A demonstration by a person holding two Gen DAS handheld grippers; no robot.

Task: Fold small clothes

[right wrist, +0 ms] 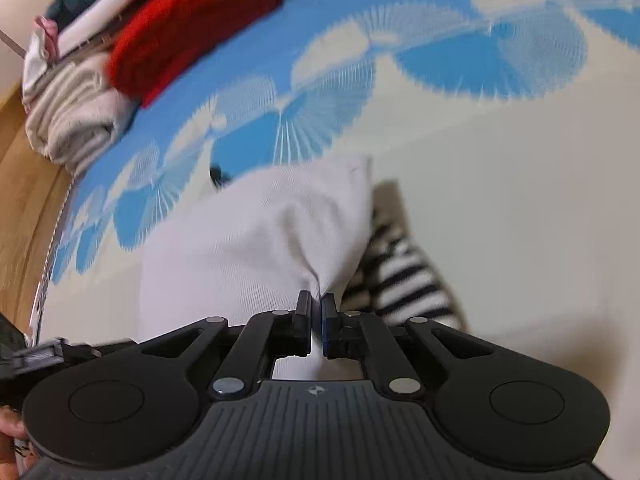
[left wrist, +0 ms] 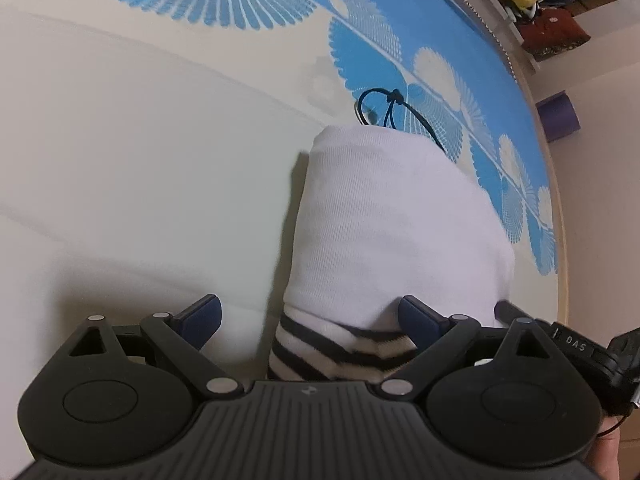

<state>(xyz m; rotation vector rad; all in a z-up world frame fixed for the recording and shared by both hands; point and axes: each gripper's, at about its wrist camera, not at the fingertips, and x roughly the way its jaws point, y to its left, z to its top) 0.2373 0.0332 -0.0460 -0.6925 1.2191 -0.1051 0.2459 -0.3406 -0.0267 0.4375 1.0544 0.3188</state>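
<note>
On the blue-and-cream patterned sheet (left wrist: 400, 12) lies the small white garment (left wrist: 392, 216), its black-striped part (left wrist: 344, 354) nearest the cameras. Left gripper (left wrist: 310, 314) stands wide open, the striped edge between its blue pads, not pinched. Right gripper (right wrist: 316, 304) is clamped tight on a bunched white fold. Folded clothes (right wrist: 132, 52) are stacked far left
</note>
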